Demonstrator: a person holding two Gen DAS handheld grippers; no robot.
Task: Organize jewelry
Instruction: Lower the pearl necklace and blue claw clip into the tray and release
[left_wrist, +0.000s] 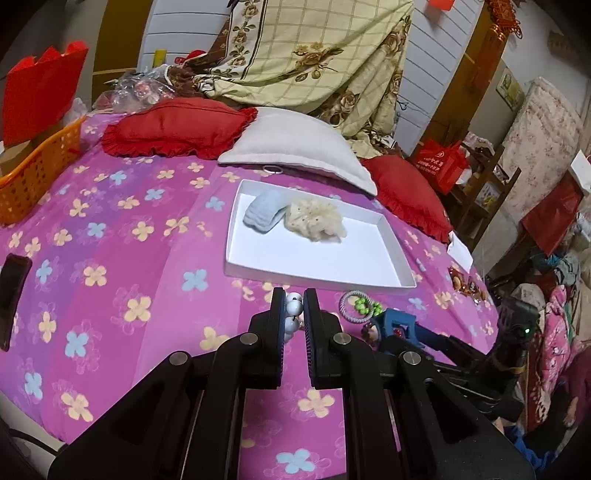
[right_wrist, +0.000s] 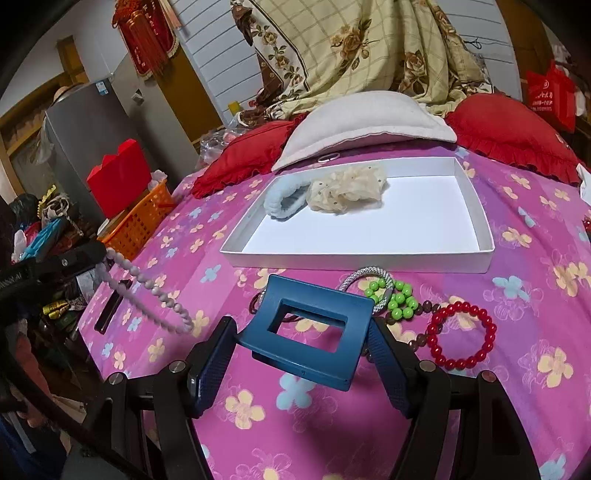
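Beads of a pale, milky-white strand (left_wrist: 291, 314) sit pinched between the nearly closed jaws of the left gripper (left_wrist: 294, 306); in the right wrist view the same strand (right_wrist: 147, 286) hangs in a loose loop off that gripper above the left part of the pink flowered bedspread (left_wrist: 122, 236). To do this step well, I judge the strand should be carried high enough that its dangling loop passes over the near wall of the shallow white cardboard tray (right_wrist: 354, 254), then let down into bare floor near the tray's left or middle, so it does not tangle in the two items already there.

Those are a pale blue ribbed fabric scrunchie (left_wrist: 264, 216) and a cream gauzy scrunchie (left_wrist: 316, 221), touching each other toward the tray's far left corner.

The right gripper (right_wrist: 301, 354) holds a dark blue rectangular plastic claw clip (right_wrist: 310, 328) with its jaws spread wide against the clip's sides, just short of the tray's near edge. It could crowd the left gripper's path, so one drop at a time seems wiser.

Between that clip and the tray's near edge lie a silver woven bangle (right_wrist: 369, 284) and a bright green bead bracelet (right_wrist: 397, 301), overlapping. Further right lies a red bead bracelet (right_wrist: 461, 336), with a dark brown bead strand (right_wrist: 423, 314) beside it.
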